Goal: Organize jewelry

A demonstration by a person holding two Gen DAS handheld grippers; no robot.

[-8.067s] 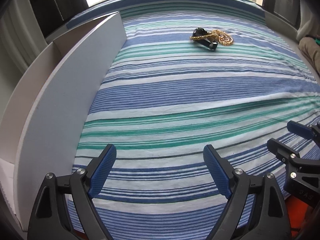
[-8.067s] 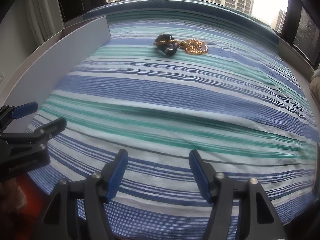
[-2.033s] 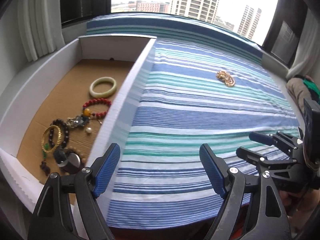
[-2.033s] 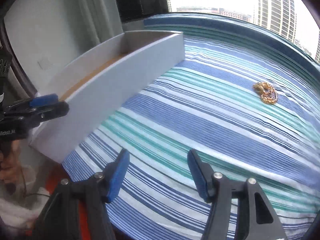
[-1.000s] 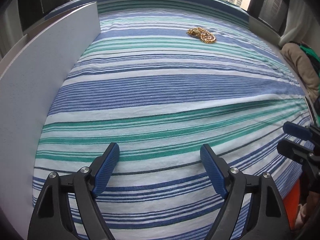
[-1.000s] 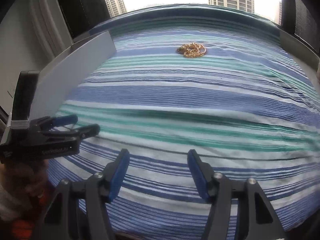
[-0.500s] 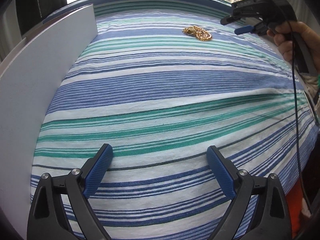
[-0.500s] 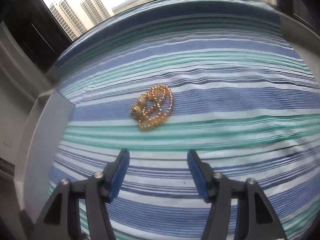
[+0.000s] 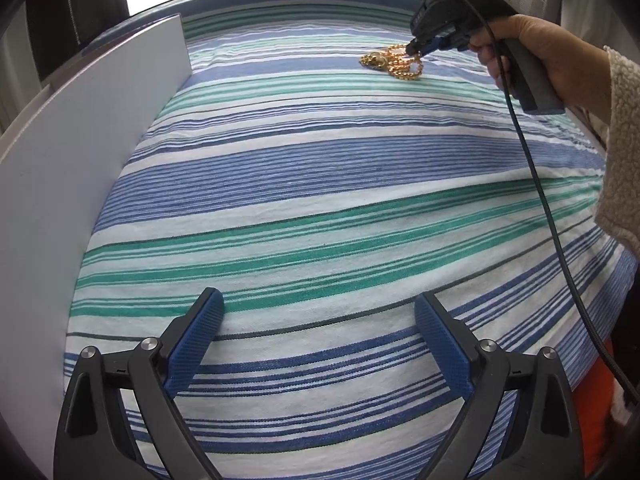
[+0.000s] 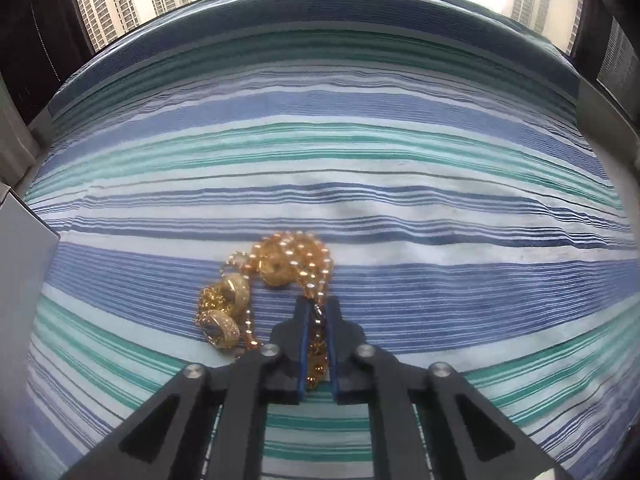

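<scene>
1. The tangled heap of gold bead chains and gold rings lies on the blue, green and white striped cloth, far across it from the white box wall that stands along the cloth's left edge.
2. We see our right gripper tilted down onto the heap, its blue-padded jaws having just closed together on a strand of gold chain; the rest of the heap still rests on the cloth, to the left of the jaws.
3. From the left wrist view, a bare hand in a fleecy cream sleeve holds that gripper by its grey handle, a black cable trailing down from it.
4. Our left gripper hovers over the near part of the cloth beside the box wall, angled downward, jaws spread wide with nothing between them.
5. Beyond the cloth we see a window with tower blocks under a pale sky.
</scene>
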